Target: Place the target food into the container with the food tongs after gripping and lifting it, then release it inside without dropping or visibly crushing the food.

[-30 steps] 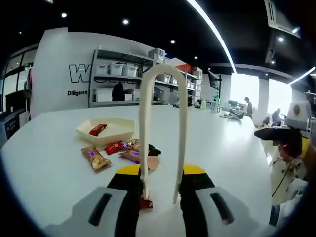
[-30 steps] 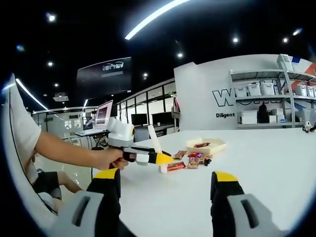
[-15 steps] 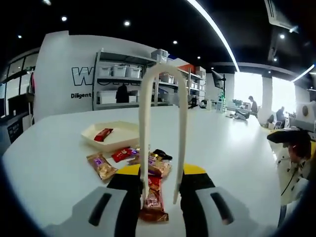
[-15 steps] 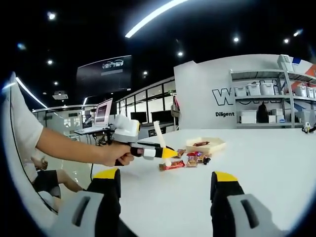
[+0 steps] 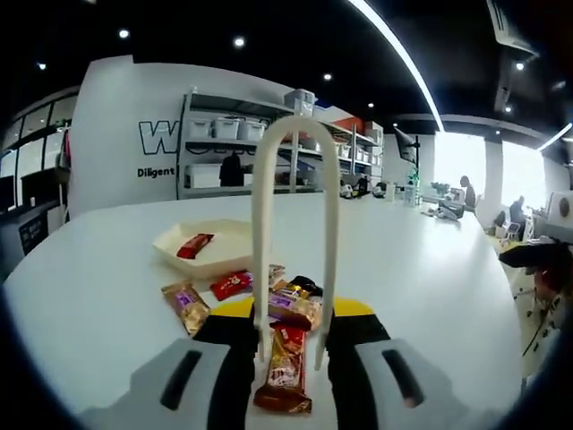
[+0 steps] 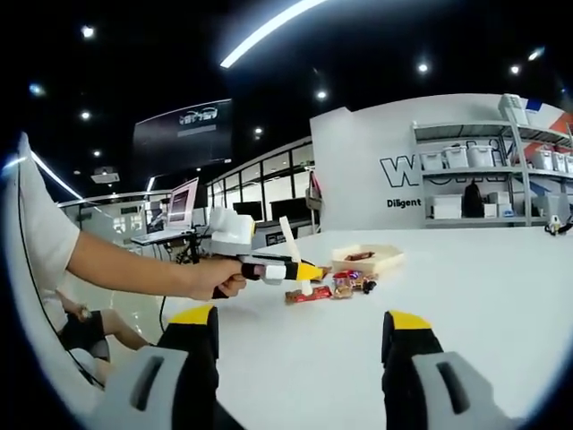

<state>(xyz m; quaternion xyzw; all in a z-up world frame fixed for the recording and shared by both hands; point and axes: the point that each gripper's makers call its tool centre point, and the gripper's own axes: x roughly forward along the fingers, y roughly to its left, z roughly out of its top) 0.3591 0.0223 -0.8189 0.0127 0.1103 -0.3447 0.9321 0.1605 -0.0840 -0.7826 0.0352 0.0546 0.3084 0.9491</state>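
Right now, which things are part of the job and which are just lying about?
Job: food tongs in the left gripper; red snack bar between the tong tips; cream tray; loose snack packs.
Lying about: shelving with bins; right gripper, open and idle.

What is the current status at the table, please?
Left claw shut on tongs, tips straddling red snack bar. Right claw open, idle. Tray beyond, loose snacks between.

snack bar (image 5: 285,369) between tongs (image 5: 295,240), tray (image 5: 202,248) behind
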